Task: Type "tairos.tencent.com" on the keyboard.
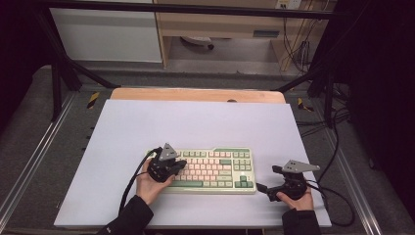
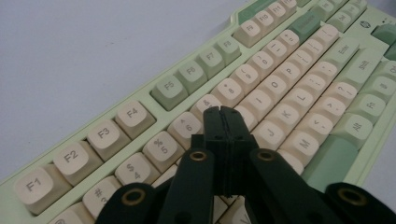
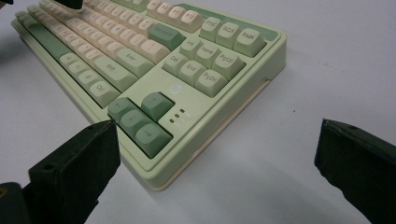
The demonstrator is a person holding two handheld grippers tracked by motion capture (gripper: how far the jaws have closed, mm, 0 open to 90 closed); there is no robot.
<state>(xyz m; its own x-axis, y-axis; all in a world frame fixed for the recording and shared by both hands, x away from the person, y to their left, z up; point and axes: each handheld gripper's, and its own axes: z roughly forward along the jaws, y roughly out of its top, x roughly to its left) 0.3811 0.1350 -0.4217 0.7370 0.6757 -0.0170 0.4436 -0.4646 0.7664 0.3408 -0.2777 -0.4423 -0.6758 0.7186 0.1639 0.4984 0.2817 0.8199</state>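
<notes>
White and matte, the bench [image 1: 122,127] spreads out in front of us under a dark frame, with a wooden edge at its far side and cables trailing off to the right. We have a keyboard [image 1: 215,169] lying flat near our side of it, roughly in the middle, long edge facing us.

Our left gripper [image 2: 221,110] is over the left half of the keyboard, its black jaws pressed together with nothing between them, the tip sitting at the number row around the 6 and 7 keys [image 2: 187,126]. From the left gripper view we cannot tell whether the tip is pressing a key or just hovering above it. We judge this as a key-pressing job in its early going: the closed tip is lined up like a finger, and no key looks visibly sunk.

Our right gripper [image 1: 264,188] waits just off the right end of the keyboard, low by the bench, jaws spread wide and empty; in its own view the arrow keys [image 3: 140,119] sit just ahead between the two blocks. It has not touched anything yet.

On materials: the case is pale green hard plastic with rounded corners and a raised back edge. The keycaps are sculpted, slightly dished, cream for letters and sage green for function and modifier keys, with a darker green space bar [image 2: 329,161]. All looks smooth and rigid.
</notes>
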